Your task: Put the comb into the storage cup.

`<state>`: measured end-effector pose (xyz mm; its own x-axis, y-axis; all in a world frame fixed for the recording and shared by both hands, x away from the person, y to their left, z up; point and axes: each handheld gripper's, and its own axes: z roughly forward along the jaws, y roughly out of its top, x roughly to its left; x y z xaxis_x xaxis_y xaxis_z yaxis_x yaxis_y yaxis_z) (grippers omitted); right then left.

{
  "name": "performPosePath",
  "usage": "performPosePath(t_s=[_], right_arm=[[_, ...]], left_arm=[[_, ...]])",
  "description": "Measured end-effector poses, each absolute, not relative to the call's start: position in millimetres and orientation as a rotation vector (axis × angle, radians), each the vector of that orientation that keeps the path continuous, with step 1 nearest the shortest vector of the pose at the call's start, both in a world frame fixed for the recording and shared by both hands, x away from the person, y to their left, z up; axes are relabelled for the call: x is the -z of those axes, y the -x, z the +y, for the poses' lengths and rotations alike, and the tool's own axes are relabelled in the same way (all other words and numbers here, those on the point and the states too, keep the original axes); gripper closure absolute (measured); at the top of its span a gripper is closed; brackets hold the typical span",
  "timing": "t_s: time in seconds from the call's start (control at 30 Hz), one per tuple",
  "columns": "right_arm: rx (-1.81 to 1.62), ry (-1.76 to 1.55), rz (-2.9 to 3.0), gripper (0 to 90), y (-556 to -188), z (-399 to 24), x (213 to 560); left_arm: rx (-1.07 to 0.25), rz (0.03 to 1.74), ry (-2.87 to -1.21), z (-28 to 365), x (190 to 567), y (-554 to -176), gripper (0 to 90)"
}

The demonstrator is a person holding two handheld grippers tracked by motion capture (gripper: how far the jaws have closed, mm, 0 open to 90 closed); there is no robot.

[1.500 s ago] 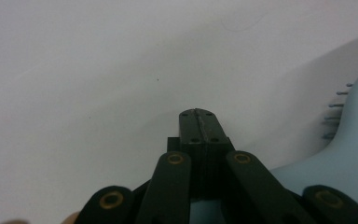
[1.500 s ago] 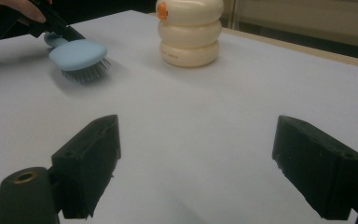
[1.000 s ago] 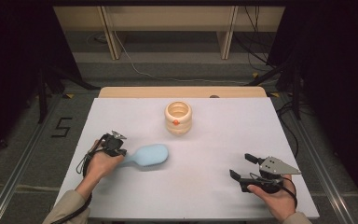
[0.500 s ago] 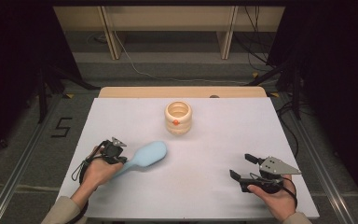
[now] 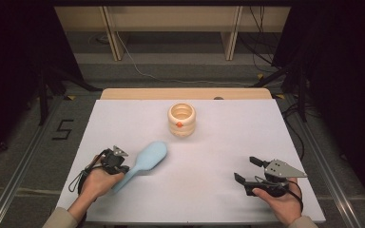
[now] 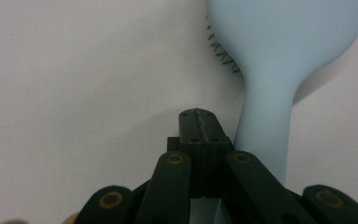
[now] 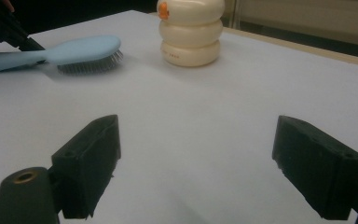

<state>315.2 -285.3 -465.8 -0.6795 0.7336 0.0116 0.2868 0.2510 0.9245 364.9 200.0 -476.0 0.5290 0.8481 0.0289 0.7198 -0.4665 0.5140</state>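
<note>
Pale-blue hairbrush [image 5: 145, 161] lies bristles down on the near-left of the table [image 5: 218, 156], its long axis running from the left gripper [image 5: 119, 167] up-right toward the cream jar [image 5: 181, 119]; this gripper's jaws are fully closed beside the handle, gripping nothing, while the right gripper [image 5: 247, 169] rests wide open, well apart

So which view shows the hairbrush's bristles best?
The right gripper view: the light blue hairbrush lies side-on, with its bristles facing the table. The left gripper view shows its smooth back and a few bristles at one edge. The high view shows the brush's back.
</note>
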Motion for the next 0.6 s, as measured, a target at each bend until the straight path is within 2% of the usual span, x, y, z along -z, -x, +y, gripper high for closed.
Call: performPosePath(t_s=[0.6], right_arm=[[-1.414, -0.932, 2.107, 16.1, -315.1, -285.3, 465.8]], left_arm=[[-0.385, 1.262, -2.324, 201.6, 476.4, -357.4, 87.1]])
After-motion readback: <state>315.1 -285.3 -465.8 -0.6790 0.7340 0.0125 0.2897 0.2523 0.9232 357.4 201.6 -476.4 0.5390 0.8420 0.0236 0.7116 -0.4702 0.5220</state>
